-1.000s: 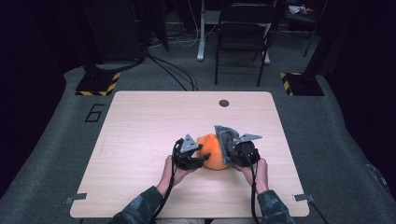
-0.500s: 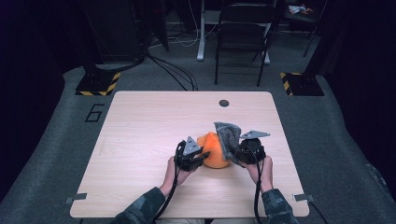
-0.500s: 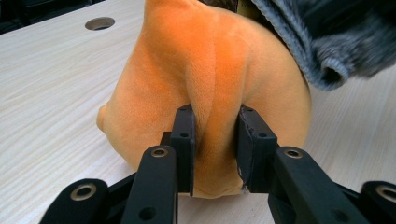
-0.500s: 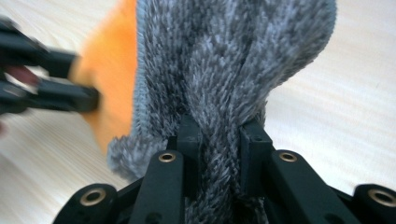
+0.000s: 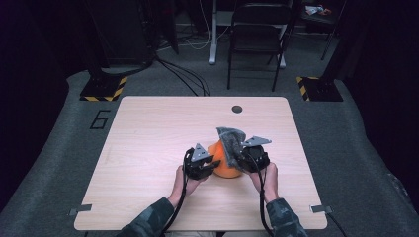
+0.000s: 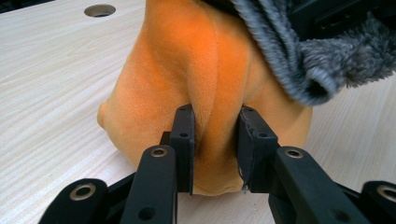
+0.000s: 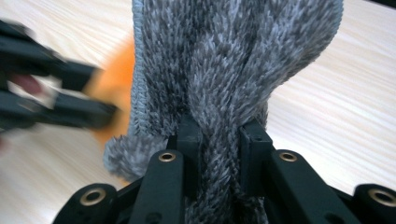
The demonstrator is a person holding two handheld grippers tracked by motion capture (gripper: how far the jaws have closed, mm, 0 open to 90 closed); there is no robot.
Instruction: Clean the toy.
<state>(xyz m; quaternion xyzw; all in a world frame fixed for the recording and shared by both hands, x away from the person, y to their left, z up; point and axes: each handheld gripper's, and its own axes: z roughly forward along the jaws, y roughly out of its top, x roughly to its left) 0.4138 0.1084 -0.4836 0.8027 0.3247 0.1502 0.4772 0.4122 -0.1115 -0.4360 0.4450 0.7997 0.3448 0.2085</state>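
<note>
An orange plush cloth [image 5: 223, 167] lies bunched on the wooden table [image 5: 148, 143], near its front middle. My left gripper [image 5: 212, 166] has just been closing, and its jaws now pinch a fold of the orange cloth [image 6: 187, 70]; the pads [image 6: 183, 135] press into it. A grey fuzzy cloth [image 5: 230, 139] drapes over the orange one's right side. My right gripper [image 5: 240, 161] is shut on a twisted bunch of this grey cloth [image 7: 224, 56], holding it a little above the orange cloth [image 7: 116, 84]. The left gripper [image 7: 70, 95] shows blurred in the right gripper view.
A round cable hole [image 5: 236, 108] sits near the table's far edge. Behind the table stands a black folding chair [image 5: 254, 39]. Stand bases with hazard tape [image 5: 104, 90] rest on the grey floor, with cables [image 5: 183, 74] and a "6" mark [image 5: 100, 118].
The left jaws closed onto a fold of the orange cloth. The right gripper rose slightly and drew the grey cloth up and to the right.
</note>
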